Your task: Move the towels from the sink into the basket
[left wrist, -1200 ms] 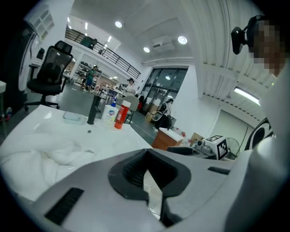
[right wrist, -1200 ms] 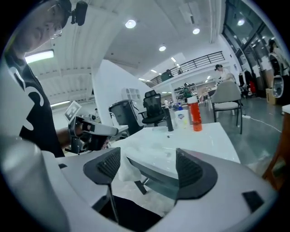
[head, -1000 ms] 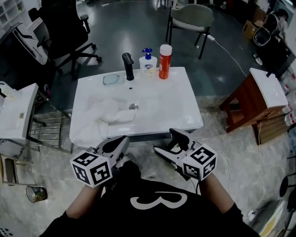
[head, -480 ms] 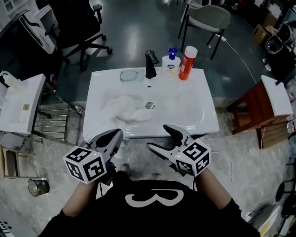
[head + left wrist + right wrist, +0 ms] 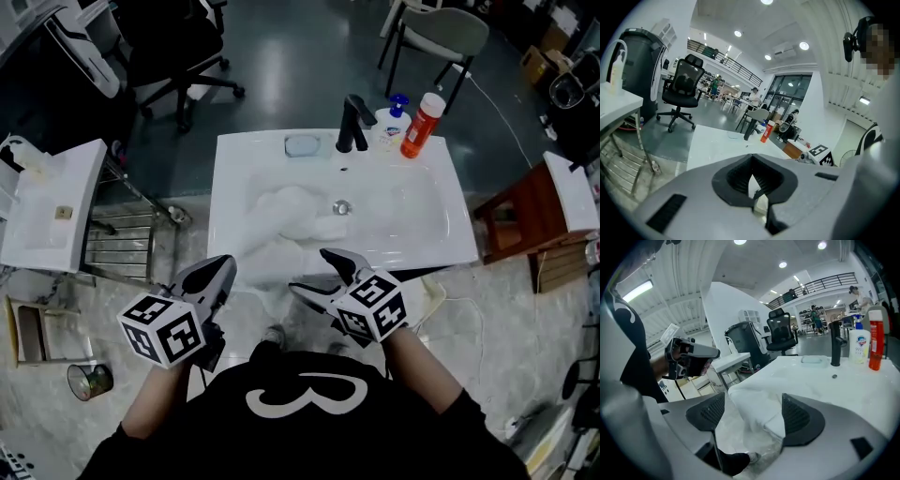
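White towels [image 5: 286,214] are lying bunched in the left half of the sink [image 5: 417,220], just left of the drain [image 5: 342,207]. One fold is hanging over the front rim and drooping toward the floor.

The right tongs [image 5: 324,278] are hovering just in front of that rim, near the hanging fold, and pointing at it with a downward tilt. The jaws are standing wide apart. In the right gripper view the fold [image 5: 752,397] is showing between and beyond the two pads [image 5: 708,412], which are not pressing on it.

The left tongs [image 5: 217,272] are hovering off the sink's front left corner, over the floor and apart from the towels. In the left gripper view the jaw tips are meeting, leaving only a thin slit between the pads. Nothing is clamped there.

Along the back rim, left to right in the head view, a soap dish [image 5: 302,145], a black faucet [image 5: 354,122], a pump bottle [image 5: 394,117] and an orange bottle [image 5: 422,127] are sitting in a row, the bottles upright.

A black office chair [image 5: 178,47] is standing behind the sink on the left and a grey chair [image 5: 450,33] on the right. A wooden stool [image 5: 525,220] with a white top is standing well to the right. A white bench [image 5: 52,197] is standing to the left, with a metal rack [image 5: 122,248] beside it. A tin can [image 5: 89,380] is sitting on the floor at lower left.
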Tool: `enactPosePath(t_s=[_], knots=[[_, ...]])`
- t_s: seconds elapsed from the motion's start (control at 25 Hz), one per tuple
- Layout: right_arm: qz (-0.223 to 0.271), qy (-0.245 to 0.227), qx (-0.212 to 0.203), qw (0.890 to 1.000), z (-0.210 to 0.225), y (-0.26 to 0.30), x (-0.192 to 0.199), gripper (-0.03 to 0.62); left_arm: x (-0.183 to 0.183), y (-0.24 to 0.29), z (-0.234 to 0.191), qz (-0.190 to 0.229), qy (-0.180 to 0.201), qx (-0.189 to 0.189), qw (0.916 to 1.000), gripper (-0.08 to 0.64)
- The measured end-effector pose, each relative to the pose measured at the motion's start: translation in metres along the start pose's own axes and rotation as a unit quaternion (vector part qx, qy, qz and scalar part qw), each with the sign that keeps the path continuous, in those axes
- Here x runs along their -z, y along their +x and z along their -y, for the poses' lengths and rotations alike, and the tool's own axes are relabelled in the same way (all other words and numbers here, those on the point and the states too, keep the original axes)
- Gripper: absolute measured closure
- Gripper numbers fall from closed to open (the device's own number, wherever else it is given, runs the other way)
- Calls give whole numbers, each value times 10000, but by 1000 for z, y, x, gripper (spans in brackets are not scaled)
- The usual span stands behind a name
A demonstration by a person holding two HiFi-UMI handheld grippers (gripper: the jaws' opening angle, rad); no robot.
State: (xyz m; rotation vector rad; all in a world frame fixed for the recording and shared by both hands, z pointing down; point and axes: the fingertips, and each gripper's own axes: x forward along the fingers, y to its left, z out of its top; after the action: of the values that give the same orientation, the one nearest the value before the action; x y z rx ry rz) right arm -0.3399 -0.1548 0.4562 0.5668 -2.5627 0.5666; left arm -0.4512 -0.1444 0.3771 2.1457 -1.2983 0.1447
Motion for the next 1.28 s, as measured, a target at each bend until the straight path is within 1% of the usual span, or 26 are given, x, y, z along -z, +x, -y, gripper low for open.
enactPosePath(t_s=[0.2,0.4,0.52,0.72,0.8,0.88,1.04,1.08,1.12,1.16,1.24,1.28], knots=[[-160,165,451,9987,-3,51,-4,232,-3,-18,-51,-107,-15,67,9999,555],[-401,237,858,9952,-4,94,1,232,0,-28,-91,-258,-8,201,9995,555],[-682,184,1153,9908,0,112,6,232,-2,-30,-105,-326,-15,326,9989,555],[-1077,249,1419,9837,6,131,20,230,-6,-33,-119,-332,87,421,9985,555],[-1156,350,1441,9822,8,135,26,232,-7,-34,-121,-323,81,483,9983,555],[-1185,427,1362,9826,8,136,27,232,-9,-34,-122,-316,87,531,9981,555],[-1347,438,1203,9826,8,138,28,235,-13,-29,-122,-279,91,623,9976,555],[-1398,432,1160,9824,8,138,28,246,-13,-28,-121,-284,92,650,9974,555],[-1432,415,1113,9825,7,138,27,276,-13,-26,-120,-297,93,674,9972,555],[-1449,399,1064,9829,7,138,26,316,-13,-25,-120,-312,94,695,9970,555],[-1456,390,949,9840,5,138,25,434,-14,-21,-118,-338,103,728,9967,555],[-1460,393,890,9845,3,138,25,467,-13,-19,-118,-348,109,743,9966,555]])
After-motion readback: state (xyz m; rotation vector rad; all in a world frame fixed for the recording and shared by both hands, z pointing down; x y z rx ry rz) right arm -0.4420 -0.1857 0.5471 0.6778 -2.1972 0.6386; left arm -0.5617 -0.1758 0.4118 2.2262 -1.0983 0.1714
